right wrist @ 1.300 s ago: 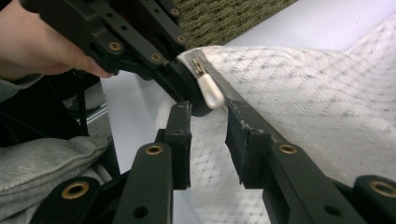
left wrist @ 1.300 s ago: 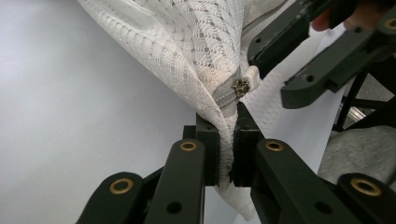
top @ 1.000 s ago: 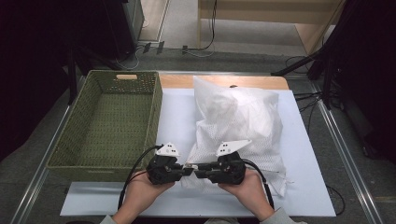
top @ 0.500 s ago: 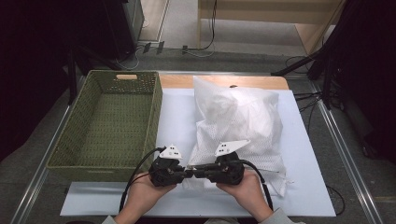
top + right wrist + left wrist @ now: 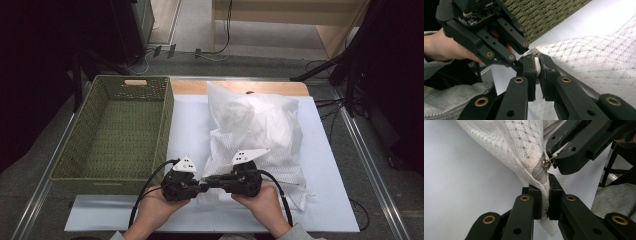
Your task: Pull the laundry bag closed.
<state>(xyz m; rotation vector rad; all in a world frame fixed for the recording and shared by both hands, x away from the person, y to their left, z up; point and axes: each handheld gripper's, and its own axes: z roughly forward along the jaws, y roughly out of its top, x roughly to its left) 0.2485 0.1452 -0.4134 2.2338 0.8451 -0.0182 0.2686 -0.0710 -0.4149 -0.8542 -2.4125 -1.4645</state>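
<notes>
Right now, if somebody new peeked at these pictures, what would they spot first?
Probably the big puffy white mesh bag lying on the pale table, with a green woven basket beside it. At the bag's near corner, the left gripper pinches the fabric by the zipper, and the right gripper has just closed on the zipper's white pull tab.

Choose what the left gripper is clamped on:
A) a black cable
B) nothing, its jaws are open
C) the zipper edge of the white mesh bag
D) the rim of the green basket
C: in the left gripper view, the left gripper pinches the white mesh bag along its grey zipper.
</notes>
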